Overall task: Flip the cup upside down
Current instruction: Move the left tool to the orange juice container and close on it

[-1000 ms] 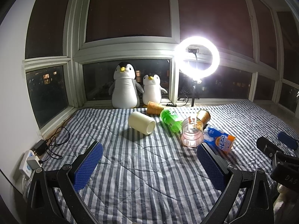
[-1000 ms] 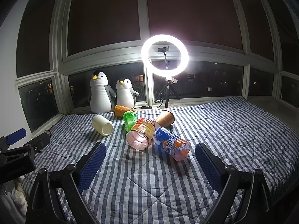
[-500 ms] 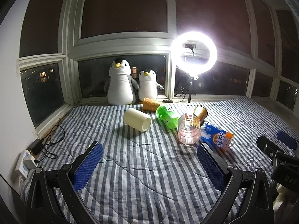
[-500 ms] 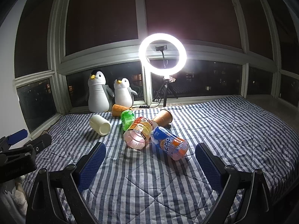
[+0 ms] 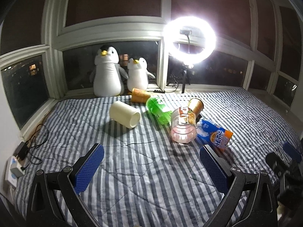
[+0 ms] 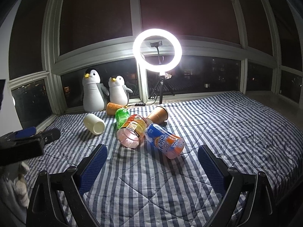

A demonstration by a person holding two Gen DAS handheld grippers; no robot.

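A cream cup (image 5: 125, 115) lies on its side on the striped bedspread, mouth toward me; it also shows in the right wrist view (image 6: 94, 124). Two brown paper cups lie on their sides: one near the penguins (image 5: 140, 95) (image 6: 113, 108), one behind the bottles (image 5: 196, 105) (image 6: 158, 115). My left gripper (image 5: 151, 164) is open and empty, short of the cream cup. My right gripper (image 6: 152, 164) is open and empty, short of the bottles. Each gripper shows at the edge of the other's view.
A green bottle (image 5: 159, 109), a pink-bottomed bottle (image 5: 182, 126) and a blue Arctic Ocean bottle (image 5: 215, 133) lie clustered mid-bed. Two plush penguins (image 5: 108, 75) and a lit ring light (image 5: 189, 39) stand at the window. A power strip with cables (image 5: 17, 166) lies at left.
Both views have shifted slightly; the objects sit a little lower and closer in frame. Nothing on the bed has moved. Both grippers stay open.
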